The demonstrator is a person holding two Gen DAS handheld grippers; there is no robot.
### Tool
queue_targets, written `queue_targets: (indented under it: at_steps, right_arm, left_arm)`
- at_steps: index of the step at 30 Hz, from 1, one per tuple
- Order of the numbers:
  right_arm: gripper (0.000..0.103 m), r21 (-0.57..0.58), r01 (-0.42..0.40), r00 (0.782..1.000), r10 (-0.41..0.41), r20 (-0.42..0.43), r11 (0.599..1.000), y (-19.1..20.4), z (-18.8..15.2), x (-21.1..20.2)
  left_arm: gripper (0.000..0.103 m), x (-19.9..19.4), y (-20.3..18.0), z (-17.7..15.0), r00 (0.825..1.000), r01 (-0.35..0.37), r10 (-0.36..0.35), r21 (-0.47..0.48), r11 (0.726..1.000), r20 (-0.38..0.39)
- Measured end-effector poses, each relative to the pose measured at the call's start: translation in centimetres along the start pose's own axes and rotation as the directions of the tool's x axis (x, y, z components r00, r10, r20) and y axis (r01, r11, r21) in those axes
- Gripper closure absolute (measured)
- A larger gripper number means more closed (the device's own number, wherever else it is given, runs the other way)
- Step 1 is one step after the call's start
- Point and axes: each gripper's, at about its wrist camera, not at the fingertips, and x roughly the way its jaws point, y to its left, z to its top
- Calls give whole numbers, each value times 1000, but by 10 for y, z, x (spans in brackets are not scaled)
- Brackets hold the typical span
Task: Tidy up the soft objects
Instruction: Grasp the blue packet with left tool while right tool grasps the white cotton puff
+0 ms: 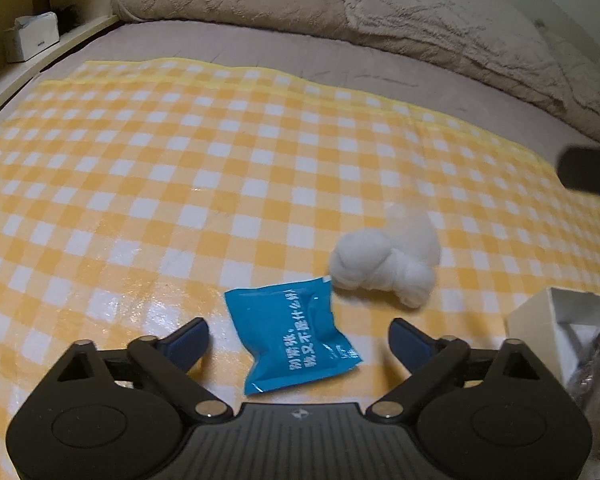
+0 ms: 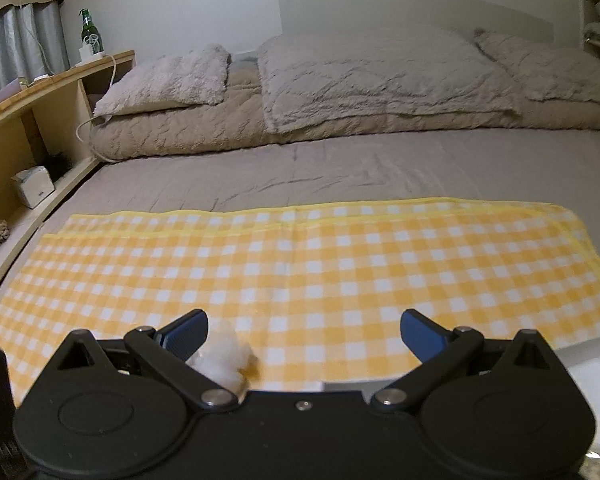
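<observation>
A blue soft packet (image 1: 294, 336) with white print lies on the yellow checked cloth (image 1: 180, 168), between the fingers of my open left gripper (image 1: 298, 340). A white cotton wad (image 1: 384, 262) lies just beyond it to the right. My right gripper (image 2: 304, 332) is open above the cloth (image 2: 340, 264). The cotton wad (image 2: 222, 354) sits by its left finger (image 2: 186, 334), partly hidden by the gripper body.
A white box (image 1: 556, 312) with dark items inside stands at the right edge of the cloth. Folded blankets and pillows (image 2: 360, 80) lie at the head of the bed. A wooden shelf (image 2: 28, 120) with a tissue box (image 2: 32, 186) runs along the left.
</observation>
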Motion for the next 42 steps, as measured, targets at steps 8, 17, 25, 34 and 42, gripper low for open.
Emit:
queue_targets:
  at_steps: [8, 17, 25, 34, 42]
  right_arm:
    - [0, -36, -102, 993, 99, -63, 994, 27, 6, 35]
    - [8, 18, -180, 966, 180, -185, 983, 45, -4, 71]
    - [18, 20, -217, 946, 215, -241, 976, 50, -17, 89]
    - [34, -32, -232, 933, 214, -289, 972, 59, -30, 104]
    - [47, -67, -239, 930, 208, -304, 969, 59, -33, 98]
  left_arm:
    - [28, 4, 6, 0, 1000, -27, 27, 13, 1000, 11]
    - [51, 5, 20, 5, 1000, 1, -1, 56, 998, -5]
    - [57, 4, 42, 8, 999, 45, -44, 35, 998, -16]
    - [59, -5, 43, 3, 998, 54, -53, 20, 998, -18]
    - [59, -17, 50, 4, 999, 52, -52, -15, 999, -7]
